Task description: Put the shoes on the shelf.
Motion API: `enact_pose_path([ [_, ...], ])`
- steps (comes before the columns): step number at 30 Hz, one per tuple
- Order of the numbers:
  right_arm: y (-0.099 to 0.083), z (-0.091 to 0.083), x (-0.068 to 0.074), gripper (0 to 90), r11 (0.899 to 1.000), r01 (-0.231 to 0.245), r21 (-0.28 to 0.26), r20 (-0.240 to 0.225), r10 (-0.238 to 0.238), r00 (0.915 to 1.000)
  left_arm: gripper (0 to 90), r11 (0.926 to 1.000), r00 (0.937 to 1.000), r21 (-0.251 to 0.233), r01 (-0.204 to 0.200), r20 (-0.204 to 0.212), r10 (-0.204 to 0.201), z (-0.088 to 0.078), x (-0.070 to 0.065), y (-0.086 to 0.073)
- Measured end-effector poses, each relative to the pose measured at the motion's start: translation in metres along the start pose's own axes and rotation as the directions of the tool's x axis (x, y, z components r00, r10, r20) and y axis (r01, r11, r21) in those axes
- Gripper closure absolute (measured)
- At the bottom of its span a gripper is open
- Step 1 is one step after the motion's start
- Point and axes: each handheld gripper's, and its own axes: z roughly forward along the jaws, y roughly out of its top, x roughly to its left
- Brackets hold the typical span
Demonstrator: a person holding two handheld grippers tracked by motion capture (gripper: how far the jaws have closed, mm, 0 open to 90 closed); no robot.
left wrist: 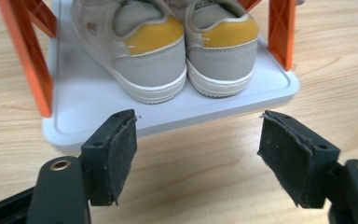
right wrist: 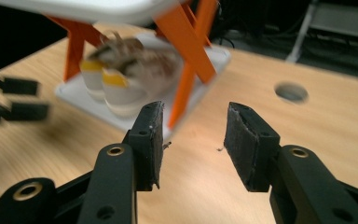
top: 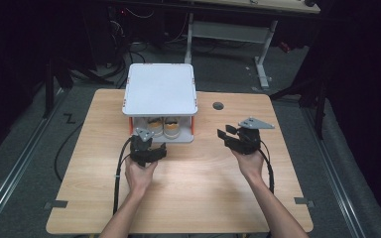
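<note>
Two shoes stand on the rack's lower shelf, and with both the left gripper and right gripper open and empty, a hurried reach could strike the orange legs.

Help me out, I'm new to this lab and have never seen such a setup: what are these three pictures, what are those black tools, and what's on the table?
A person sits at a wooden table and holds a hand tool in each hand: the left gripper and the right gripper, each with two black padded jaws.

The high view comes from a fixed camera above, looking down on the table. The other two views come from small cameras riding on each gripper, looking out between its own jaws.

On the table stands a small rack with a white top, orange legs and a white lower shelf. A pair of shoes, grey and white with yellow heel patches, stands on that shelf, heels toward the person.

Nothing is held: both grippers are open with nothing between their jaws, in front of the rack.
</note>
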Motion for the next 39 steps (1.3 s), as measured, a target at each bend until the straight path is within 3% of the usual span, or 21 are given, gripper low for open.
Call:
enact_pose_path([
  [5,-0.026,-0.016,-0.014,56.0,0.999,-0.053,-0.001,0.011,0.053,0.9985,28.5,0.9997,0.9998,-0.016,-0.016,0.014,0.016,-0.017,0.004,-0.006],
  [16,-0.069,-0.043,-0.025,53.6,0.997,-0.072,0.019,0.06,0.07,0.9957,28.7,0.9998,0.9995,-0.014,0.013,0.03,-0.012,-0.038,0.021,-0.034],
  [26,-0.098,-0.059,-0.036,50.6,0.995,-0.087,0.053,0.119,0.08,0.9897,28.2,0.9995,0.9991,0.0,0.031,0.028,-0.031,-0.043,0.032,-0.057],
  [31,-0.114,-0.059,-0.041,50.0,0.991,-0.083,0.101,0.166,0.066,0.9839,28.0,0.9993,0.9996,0.025,0.027,0.005,-0.028,-0.038,0.037,-0.066],
  [36,-0.128,-0.055,-0.049,49.6,0.984,-0.086,0.157,0.228,0.049,0.9724,29.8,0.9992,0.9983,0.041,-0.005,-0.058,0.008,-0.032,0.04,-0.07],
  [39,-0.133,-0.053,-0.053,49.2,0.98,-0.108,0.167,0.251,0.063,0.9659,29.8,0.9987,0.9968,0.05,-0.009,-0.079,0.013,-0.028,0.043,-0.069],
])
